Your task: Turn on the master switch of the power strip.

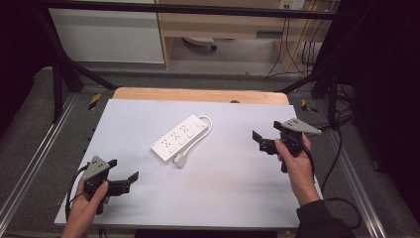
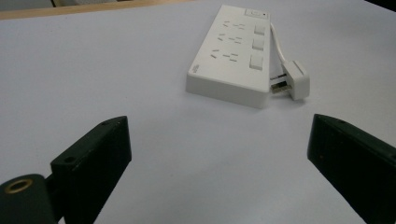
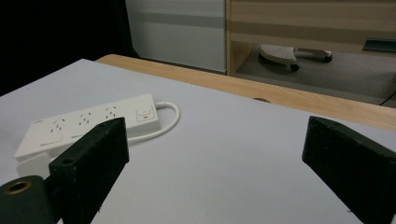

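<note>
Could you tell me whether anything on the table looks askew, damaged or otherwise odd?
Nothing stands out. The white power strip lies flat and diagonal mid-table, its cord looped back so the plug rests beside it, unplugged. Both the left gripper and the right gripper are open and apart from it.

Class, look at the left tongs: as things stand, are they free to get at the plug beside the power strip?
Probably yes. The left tongs stand open, holding nothing, and bare table lies between them and the plug, which rests at the power strip near end.
</note>
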Tool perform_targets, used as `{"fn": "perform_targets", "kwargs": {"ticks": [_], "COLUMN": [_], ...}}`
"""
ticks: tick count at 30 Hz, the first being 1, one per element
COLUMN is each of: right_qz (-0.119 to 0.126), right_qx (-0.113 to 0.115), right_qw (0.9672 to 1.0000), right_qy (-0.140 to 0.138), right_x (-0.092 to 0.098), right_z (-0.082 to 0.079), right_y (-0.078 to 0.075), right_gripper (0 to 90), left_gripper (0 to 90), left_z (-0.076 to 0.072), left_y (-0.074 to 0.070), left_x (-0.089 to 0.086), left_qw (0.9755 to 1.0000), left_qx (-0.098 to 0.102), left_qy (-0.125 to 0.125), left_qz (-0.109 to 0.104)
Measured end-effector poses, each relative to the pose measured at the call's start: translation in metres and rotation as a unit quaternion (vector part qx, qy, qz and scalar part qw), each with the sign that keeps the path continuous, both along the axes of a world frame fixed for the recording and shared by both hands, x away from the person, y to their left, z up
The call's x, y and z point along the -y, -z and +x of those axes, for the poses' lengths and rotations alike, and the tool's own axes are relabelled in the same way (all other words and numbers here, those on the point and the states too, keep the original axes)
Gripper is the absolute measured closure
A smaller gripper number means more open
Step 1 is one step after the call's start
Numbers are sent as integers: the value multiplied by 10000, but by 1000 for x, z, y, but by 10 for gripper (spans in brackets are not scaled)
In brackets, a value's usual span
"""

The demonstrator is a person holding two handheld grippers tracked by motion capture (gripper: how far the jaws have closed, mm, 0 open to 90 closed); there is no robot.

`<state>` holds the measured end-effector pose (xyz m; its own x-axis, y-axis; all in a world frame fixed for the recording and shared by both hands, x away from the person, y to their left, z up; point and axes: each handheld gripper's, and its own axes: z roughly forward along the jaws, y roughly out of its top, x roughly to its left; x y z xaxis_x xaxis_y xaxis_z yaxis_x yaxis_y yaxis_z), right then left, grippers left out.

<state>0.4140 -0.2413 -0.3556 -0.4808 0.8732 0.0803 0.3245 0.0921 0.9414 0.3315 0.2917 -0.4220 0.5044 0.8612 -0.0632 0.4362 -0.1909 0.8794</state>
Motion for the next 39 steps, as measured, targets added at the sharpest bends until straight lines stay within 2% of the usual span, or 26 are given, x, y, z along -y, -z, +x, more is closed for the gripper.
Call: {"fn": "perform_targets", "kwargs": {"ticks": [2,5,18,28,39], "right_qz": [-25,-19,168,171,189], "right_qx": [79,85,-163,-236,-381], "right_qw": [9999,9999,9994,9991,9987], "right_qy": [123,142,239,305,279], "right_x": [7,12,39,52,55], "right_z": [-5,-8,-32,-46,-56], "right_y": [4,7,32,46,66], "right_gripper": [85,85,71,70,68], "left_gripper": [61,61,61,61,61], "left_z": [0,0,0,-1,-2], "left_y": [0,0,0,-1,-1], "left_x": [0,0,1,1,1], "left_qw": [10000,10000,10000,10000,10000], "left_qx": [1,5,12,13,28], "left_qy": [0,-1,-10,-12,0], "left_qz": [-1,-9,-1,-39,-47]}}
